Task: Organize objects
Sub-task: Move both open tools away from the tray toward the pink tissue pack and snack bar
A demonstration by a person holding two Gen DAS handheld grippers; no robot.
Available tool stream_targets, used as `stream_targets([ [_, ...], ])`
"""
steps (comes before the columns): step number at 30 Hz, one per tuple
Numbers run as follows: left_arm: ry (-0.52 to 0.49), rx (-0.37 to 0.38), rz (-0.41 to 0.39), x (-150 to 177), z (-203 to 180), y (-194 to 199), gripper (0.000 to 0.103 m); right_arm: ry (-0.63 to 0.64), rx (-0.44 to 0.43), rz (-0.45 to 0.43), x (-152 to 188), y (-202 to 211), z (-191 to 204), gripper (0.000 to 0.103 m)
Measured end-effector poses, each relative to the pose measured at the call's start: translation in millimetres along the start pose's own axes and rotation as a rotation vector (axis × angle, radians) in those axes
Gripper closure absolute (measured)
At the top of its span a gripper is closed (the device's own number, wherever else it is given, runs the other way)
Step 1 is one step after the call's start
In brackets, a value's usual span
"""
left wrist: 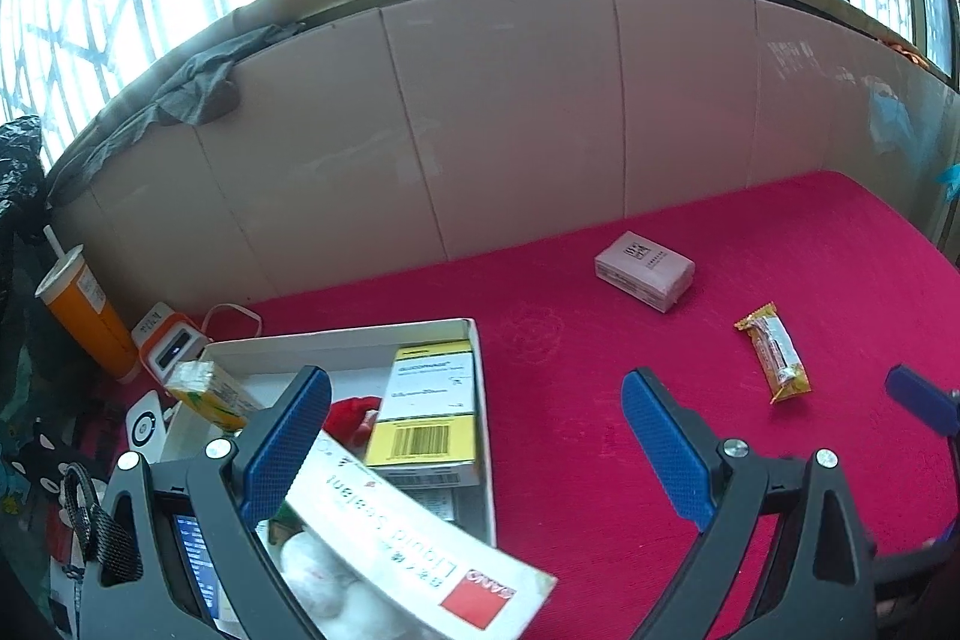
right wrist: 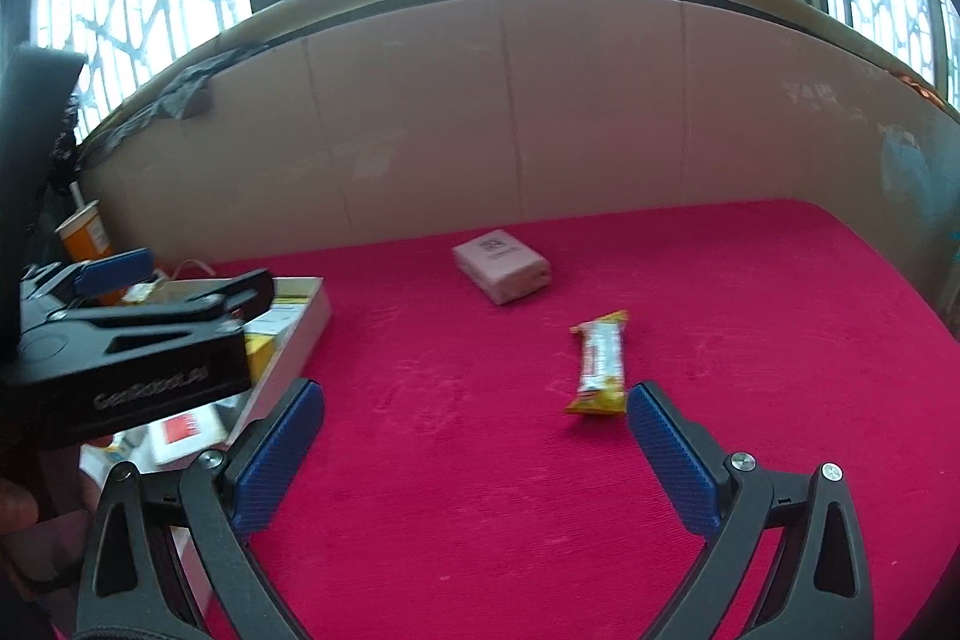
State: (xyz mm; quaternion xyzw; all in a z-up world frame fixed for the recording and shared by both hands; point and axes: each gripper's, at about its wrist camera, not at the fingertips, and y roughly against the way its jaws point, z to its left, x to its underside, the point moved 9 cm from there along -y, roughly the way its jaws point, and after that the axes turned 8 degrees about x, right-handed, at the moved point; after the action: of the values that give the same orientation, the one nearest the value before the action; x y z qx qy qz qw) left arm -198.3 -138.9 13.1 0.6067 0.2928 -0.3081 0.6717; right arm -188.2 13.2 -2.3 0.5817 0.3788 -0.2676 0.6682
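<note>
Both grippers wide open, nothing held

Left gripper point(left wrist: 474, 436) hangs over the white box point(left wrist: 336, 340), long carton point(left wrist: 420, 538) beneath; only the right gripper point(right wrist: 474, 448) view shows the snack bar point(right wrist: 600, 364) beside its right jaw.

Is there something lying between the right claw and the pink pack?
Yes: the snack bar lies between the right claw and the pink pack, on the red cloth, seen in the right wrist view.
</note>
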Motion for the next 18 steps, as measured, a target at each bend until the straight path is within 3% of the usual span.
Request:
stream_targets([
  [11, -0.006, 0.015, 0.033, 4.6, -17.3, -19.9, 0.006, -0.045, 0.052, 0.043, -0.8, -27.8, -36.2, 0.0],
  [18, 0.014, -0.015, 0.063, 5.2, -14.2, -34.4, 0.006, -0.079, 0.067, 0.11, 6.1, -54.6, -53.4, 0.0],
])
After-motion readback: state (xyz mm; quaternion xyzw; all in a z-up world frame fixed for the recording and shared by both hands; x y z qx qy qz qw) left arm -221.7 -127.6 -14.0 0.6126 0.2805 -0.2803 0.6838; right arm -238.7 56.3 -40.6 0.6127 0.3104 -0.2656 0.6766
